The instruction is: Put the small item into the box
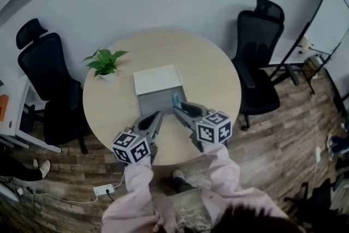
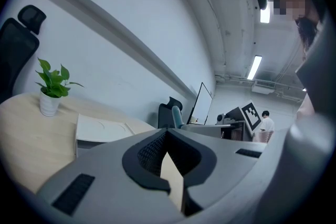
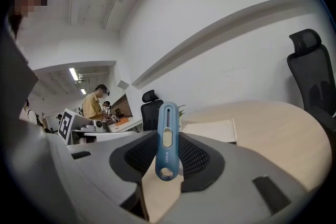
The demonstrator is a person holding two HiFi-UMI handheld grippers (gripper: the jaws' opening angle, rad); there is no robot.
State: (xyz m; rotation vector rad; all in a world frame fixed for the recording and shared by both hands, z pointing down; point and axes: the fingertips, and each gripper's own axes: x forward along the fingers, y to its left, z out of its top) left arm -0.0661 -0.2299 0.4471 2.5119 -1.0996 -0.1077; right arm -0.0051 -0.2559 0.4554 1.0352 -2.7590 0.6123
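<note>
A grey box with its white lid folded back sits in the middle of the round wooden table. My right gripper is at the box's near right corner, shut on a slim blue item. In the right gripper view the blue item stands upright between the pads of that gripper, with the box behind it. My left gripper is just in front of the box's near edge. Its jaws meet at the tips with nothing between them, and the lid lies ahead to the left.
A small potted plant stands on the table left of the box. Black office chairs stand at the left and the right of the table. A whiteboard leans at the far right. A power strip lies on the floor.
</note>
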